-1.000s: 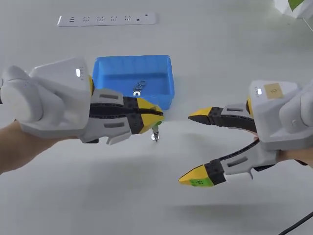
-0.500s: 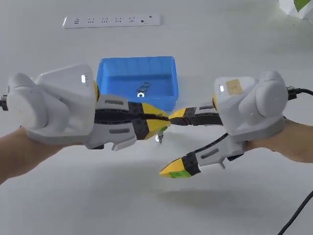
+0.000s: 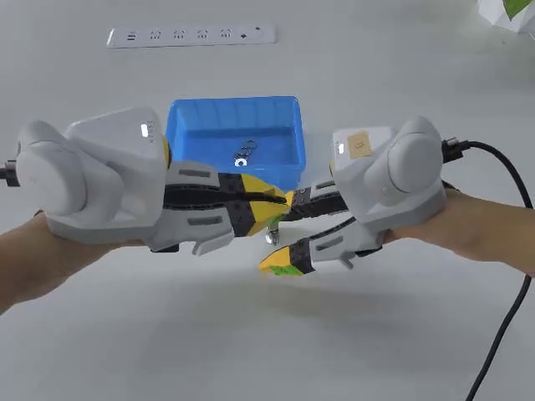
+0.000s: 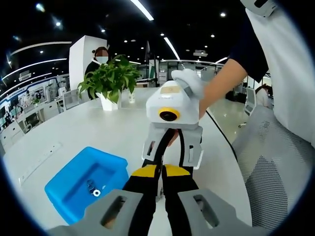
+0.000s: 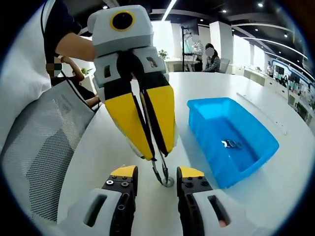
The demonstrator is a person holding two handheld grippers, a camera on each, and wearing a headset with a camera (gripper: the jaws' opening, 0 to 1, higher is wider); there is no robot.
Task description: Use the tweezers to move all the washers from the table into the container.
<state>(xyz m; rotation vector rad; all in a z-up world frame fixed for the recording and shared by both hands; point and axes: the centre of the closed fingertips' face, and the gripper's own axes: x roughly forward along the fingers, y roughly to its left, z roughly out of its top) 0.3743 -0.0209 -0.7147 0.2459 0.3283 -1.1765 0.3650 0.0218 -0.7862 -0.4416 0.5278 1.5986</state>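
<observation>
**Tweezers down at a washer**

Pinching the tweezers with the left gripper, jaws clamped on them, tips at the washer on the surface just beside the blue container. Flanking those tips with the right gripper, jaws apart. Inside the container, more washers.

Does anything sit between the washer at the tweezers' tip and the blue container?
Yes. The open right gripper straddles the washer at the tip of the tweezers, and one of its fingers lies on the side toward the container. Otherwise, bare table.
</observation>
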